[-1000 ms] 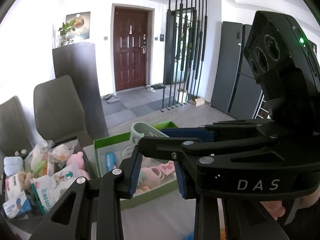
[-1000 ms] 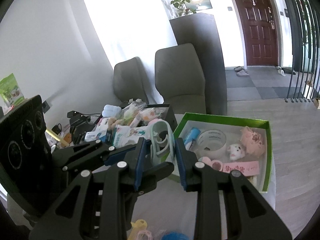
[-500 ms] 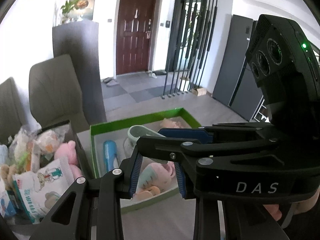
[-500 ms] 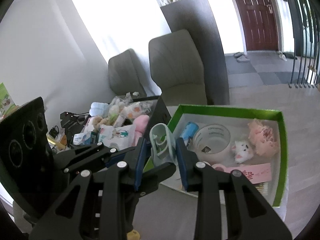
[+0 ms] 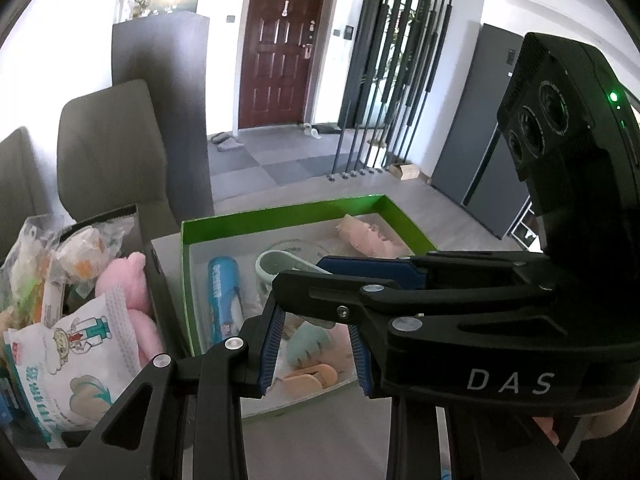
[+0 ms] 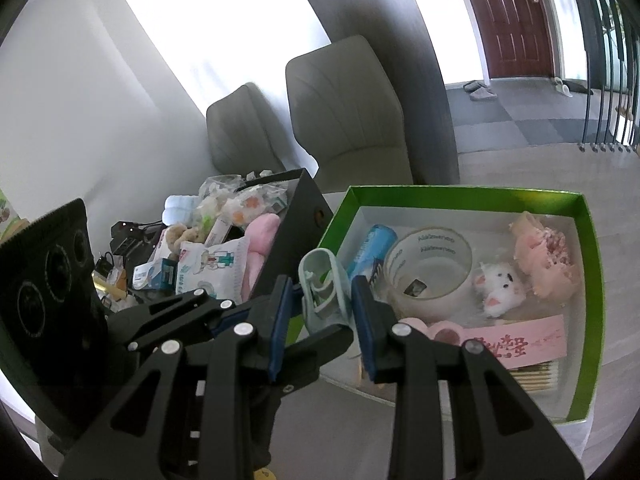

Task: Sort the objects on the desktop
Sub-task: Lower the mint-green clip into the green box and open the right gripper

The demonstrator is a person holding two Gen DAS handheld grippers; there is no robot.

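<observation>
Clip point(image 6: 323, 290), pale green plastic, sits clamped in our right hand-held gripper point(image 6: 320, 330) above the green box point(image 6: 592, 280); light, stiff, slippery, so we hold its flat sides. Left hand-held gripper point(image 5: 316, 342) stands apart, empty.

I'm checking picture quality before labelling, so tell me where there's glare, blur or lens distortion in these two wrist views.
Right wrist view: the window behind the chairs is blown out white, and the door leans from fisheye bending. Left wrist view: evenly lit, no harsh glare; the vertical bars bow outward. Both views: black corners from the lens circle, and the green box is sharp.
</observation>
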